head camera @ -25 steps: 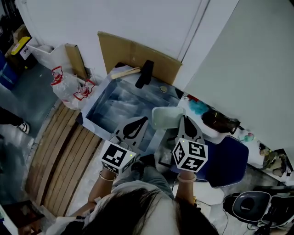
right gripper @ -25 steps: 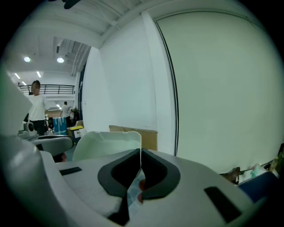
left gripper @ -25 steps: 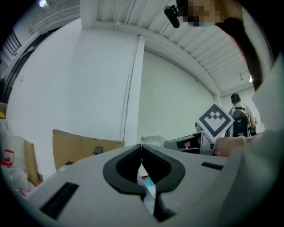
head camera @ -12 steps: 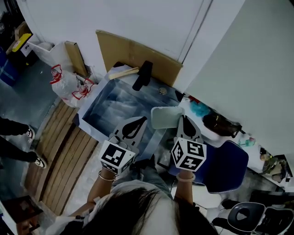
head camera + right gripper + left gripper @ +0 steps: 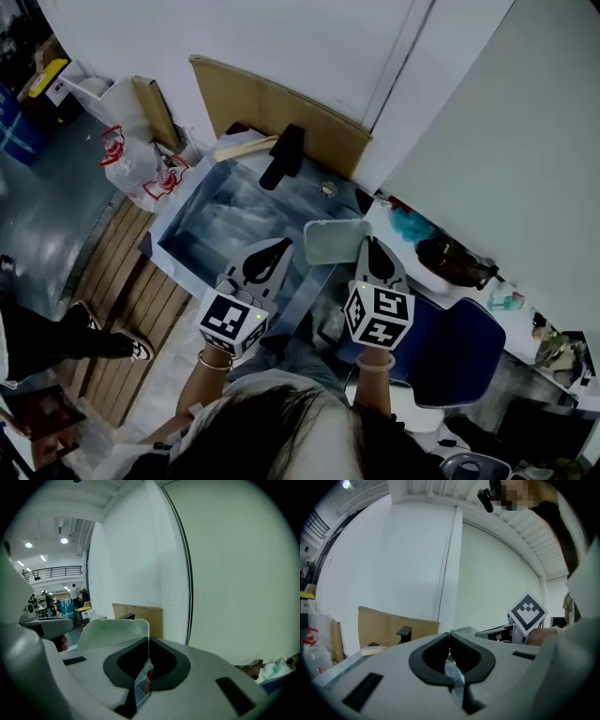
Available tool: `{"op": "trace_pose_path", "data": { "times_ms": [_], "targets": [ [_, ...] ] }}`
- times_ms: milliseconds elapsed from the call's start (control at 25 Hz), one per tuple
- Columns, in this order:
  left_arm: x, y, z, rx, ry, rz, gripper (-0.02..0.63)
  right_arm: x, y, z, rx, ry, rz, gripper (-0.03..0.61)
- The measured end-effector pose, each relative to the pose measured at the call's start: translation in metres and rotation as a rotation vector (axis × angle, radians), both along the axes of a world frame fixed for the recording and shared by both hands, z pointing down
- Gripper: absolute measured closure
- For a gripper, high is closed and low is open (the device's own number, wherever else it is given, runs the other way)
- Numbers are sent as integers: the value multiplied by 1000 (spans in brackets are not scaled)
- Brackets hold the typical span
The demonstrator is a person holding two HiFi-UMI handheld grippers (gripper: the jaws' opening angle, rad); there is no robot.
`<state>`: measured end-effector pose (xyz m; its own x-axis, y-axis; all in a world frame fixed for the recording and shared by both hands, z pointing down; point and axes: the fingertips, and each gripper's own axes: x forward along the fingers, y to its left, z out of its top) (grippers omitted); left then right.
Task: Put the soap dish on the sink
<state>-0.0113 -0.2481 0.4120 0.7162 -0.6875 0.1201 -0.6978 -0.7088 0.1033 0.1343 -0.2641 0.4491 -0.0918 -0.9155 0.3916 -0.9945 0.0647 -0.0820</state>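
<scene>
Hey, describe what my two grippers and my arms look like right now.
Both the left gripper and the right gripper are light grey, tapering to a point, with black pads lining a teardrop-shaped opening. Each carries a white cube printed with black square markers. A thin band circles each wrist. No cables show.

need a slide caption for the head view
Right tongs grip a pale soap dish by its edge near the metal sink; left tongs shut, empty.

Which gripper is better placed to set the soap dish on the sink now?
Right. The right gripper is shut on the soap dish, above the sink's edge; the left gripper is shut, empty.
</scene>
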Motion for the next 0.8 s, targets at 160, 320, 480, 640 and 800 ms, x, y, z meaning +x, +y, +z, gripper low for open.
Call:
{"op": "trace_pose_path", "data": {
  "times_ms": [160, 320, 480, 640, 800],
  "targets": [
    [9, -9, 5, -4, -13, -13, 604, 8, -14, 10, -13, 6, -15, 551],
    [15, -18, 10, -11, -21, -26, 604, 14, -26, 20, -26, 15, -29, 551],
    [19, -27, 12, -18, -28, -45, 604, 20, -38, 28, -38, 28, -45, 551],
    [23, -34, 15, -24, -28, -59, 604, 23, -49, 36, -51, 36, -63, 550],
    [26, -42, 17, -32, -29, -77, 604, 26, -61, 47, -71, 50, -82, 550]
  ]
}}
